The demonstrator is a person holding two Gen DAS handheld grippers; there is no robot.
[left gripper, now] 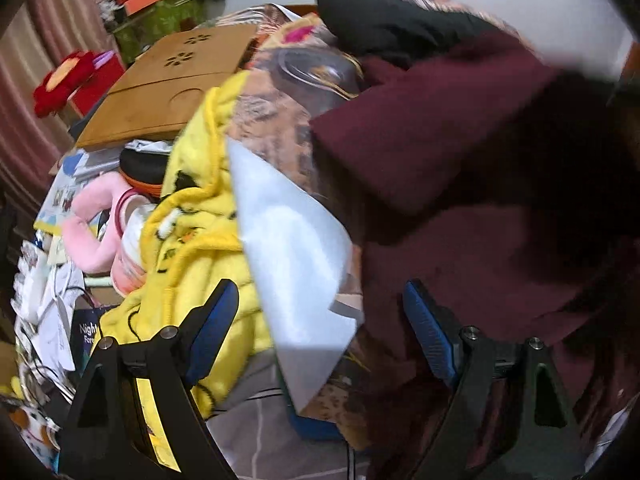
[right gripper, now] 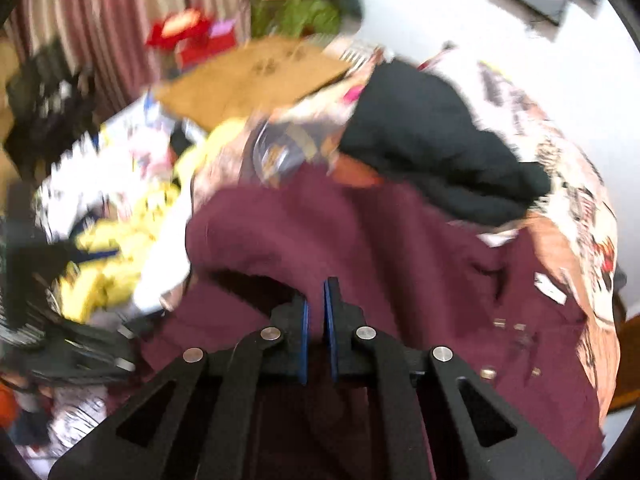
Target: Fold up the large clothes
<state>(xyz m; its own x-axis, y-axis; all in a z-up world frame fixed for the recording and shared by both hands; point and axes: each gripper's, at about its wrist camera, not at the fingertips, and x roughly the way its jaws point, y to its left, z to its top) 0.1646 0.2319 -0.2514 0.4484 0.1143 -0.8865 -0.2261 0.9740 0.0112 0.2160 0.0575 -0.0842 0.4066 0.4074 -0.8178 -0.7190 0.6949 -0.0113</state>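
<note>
Fingers of the right gripper (right gripper: 316, 300), bottom centre of the right wrist view, are pressed almost together with a thin slit between the blue pads; view is blurred, so I cannot tell if maroon cloth is pinched there. Left gripper (left gripper: 320, 312), bottom of the left wrist view, has its fingers spread wide, nothing between them, hanging above a pale blue sheet (left gripper: 292, 240) and the garment's left edge.

Maroon garment (right gripper: 360, 240) fills the centre and lower right of both views, lying on a printed bedspread (right gripper: 560, 168), one flap already turned over. Small metal snaps (right gripper: 500, 324) show at lower right.

Doing it well, as I judge: check the right pinch really has fabric, put the left onto a matching edge, grab only maroon, not the yellow fleece blanket (left gripper: 192, 240) just beside it.

Farther up: black garment (right gripper: 440, 140), wooden lap tray (left gripper: 176, 80), striped curtain (right gripper: 100, 20).
</note>
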